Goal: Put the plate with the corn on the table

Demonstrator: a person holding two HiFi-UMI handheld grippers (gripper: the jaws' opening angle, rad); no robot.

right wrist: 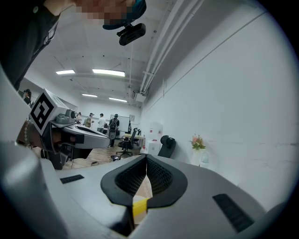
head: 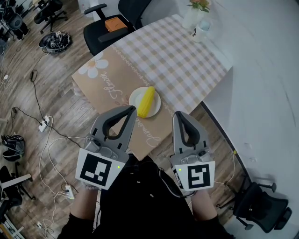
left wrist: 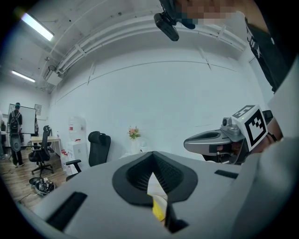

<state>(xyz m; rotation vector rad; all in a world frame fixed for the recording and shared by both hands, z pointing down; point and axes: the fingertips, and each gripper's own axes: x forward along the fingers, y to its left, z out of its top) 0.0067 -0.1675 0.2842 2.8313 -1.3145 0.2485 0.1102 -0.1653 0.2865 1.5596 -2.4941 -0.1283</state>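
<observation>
Plate (head: pixel 156 106): set on the table (head: pixel 187 60), corn (head: pixel 146 101) laid on it.
Left gripper (head: pixel 131 110): jaws pressed together.
Right gripper (head: pixel 178 115): jaws pressed together.

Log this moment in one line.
white round plate with yellow corn cob: on checked table | left gripper: shut | right gripper: shut

Corn (left wrist: pixel 159 212): only a yellow sliver shows in the left gripper view. Flowers (head: pixel 201 4): cropped at the top edge.
</observation>
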